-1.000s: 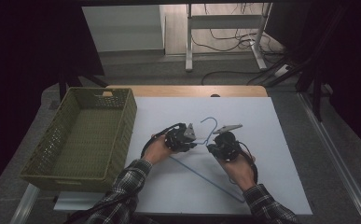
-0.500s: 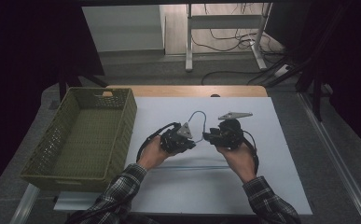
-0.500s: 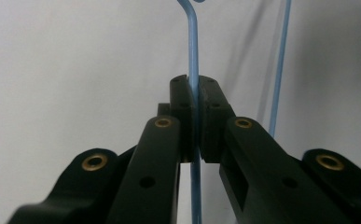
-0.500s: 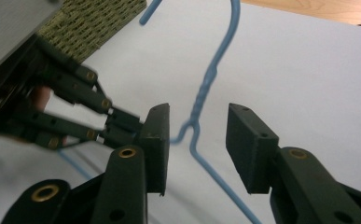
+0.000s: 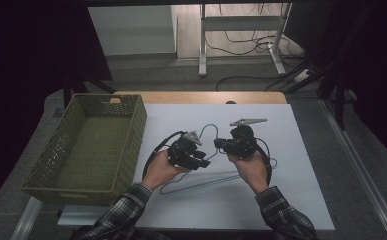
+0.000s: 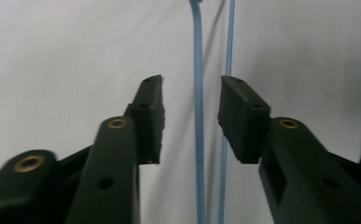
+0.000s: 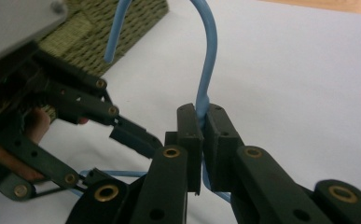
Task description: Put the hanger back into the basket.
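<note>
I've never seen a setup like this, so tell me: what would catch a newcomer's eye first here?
Probably the blue wire hanger on the white table, held up between two black hand-held tools. The right tool is clamped on the hanger's neck just below the hook, while the left tool stands open around its wire without touching it. Next, the green woven basket at the table's left edge.

Both forearms reach in from the surface's near edge, grippers close together at its middle.

The left gripper [image 5: 204,161] has its jaws spread apart, pointing rightward. The right gripper [image 5: 217,144] faces left, jaws pressed tight together. Plaid sleeves cover both forearms.
</note>
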